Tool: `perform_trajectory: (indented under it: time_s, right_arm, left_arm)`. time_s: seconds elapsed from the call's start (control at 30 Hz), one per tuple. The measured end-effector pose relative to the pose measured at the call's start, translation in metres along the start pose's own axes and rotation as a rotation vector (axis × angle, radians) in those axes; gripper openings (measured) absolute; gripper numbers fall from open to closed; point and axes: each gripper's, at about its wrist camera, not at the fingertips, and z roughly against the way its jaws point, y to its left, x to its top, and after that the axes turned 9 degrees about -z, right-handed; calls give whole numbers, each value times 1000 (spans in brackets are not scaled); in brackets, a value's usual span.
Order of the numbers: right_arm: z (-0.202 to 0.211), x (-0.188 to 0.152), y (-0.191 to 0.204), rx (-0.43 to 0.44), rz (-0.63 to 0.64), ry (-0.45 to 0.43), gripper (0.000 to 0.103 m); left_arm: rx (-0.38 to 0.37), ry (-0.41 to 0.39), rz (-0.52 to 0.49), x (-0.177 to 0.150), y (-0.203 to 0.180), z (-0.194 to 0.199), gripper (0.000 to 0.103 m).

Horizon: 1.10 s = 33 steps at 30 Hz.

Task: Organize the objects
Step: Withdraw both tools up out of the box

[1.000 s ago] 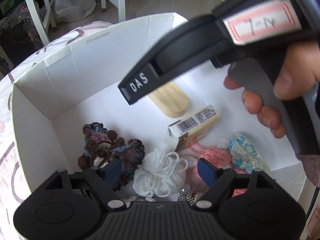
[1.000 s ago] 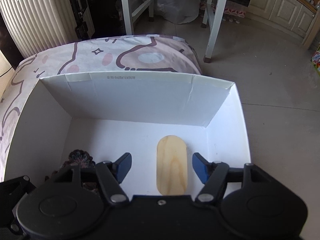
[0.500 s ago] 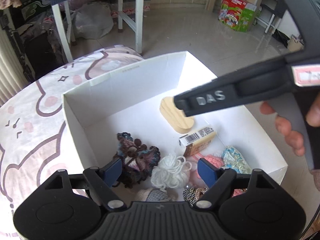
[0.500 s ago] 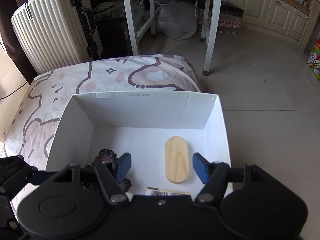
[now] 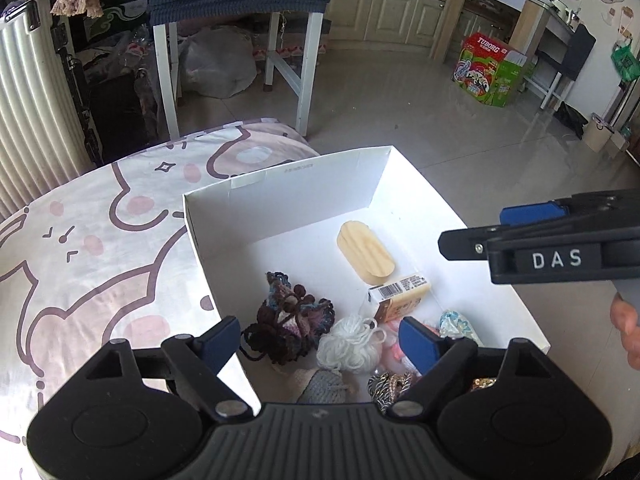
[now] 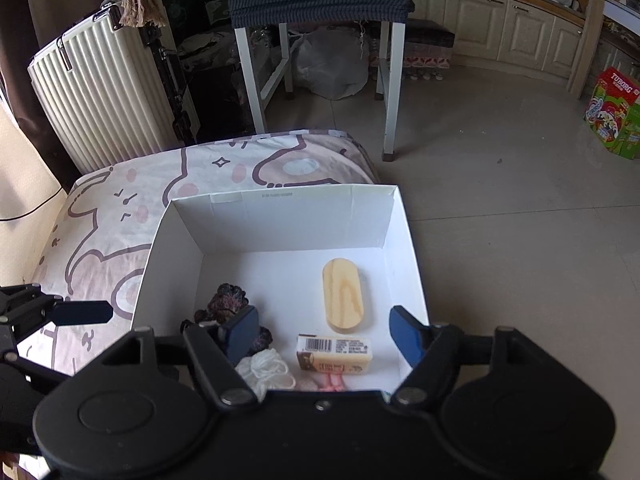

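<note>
Hovering over the white box (image 5: 280, 200), the left hand-held gripper (image 5: 320, 338) and right hand-held gripper (image 6: 324, 330) are both standing apart and empty, their jaws having just been opening. The left view is showing a chain (image 5: 390, 384) and patterned pouch (image 5: 456, 324) that the right view is missing. Farther in, white yarn (image 6: 266, 368), a barcoded carton (image 6: 334, 354), dark crochet (image 5: 290, 320) and a wooden block (image 6: 343, 294) are lying inside, the box sitting on a cartoon-print bed (image 6: 120, 220).

"DAS" stands in white letters on the right gripper (image 5: 500, 236). "TUBORG" is printed on the red and green carton (image 5: 490, 70) on the floor.
</note>
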Motion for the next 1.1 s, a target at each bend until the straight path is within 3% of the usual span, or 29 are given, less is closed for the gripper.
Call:
perform_trajectory:
  time_s: [0.57,1.1]
  right_arm:
    - [45,-44,17,-34,26,-30,80]
    - [88,-84,3,-64,-56,-105,98]
  left_arm:
    - [40,-50,70,-26,13,41,96]
    - [93,-84,80,-59,-3,75,100]
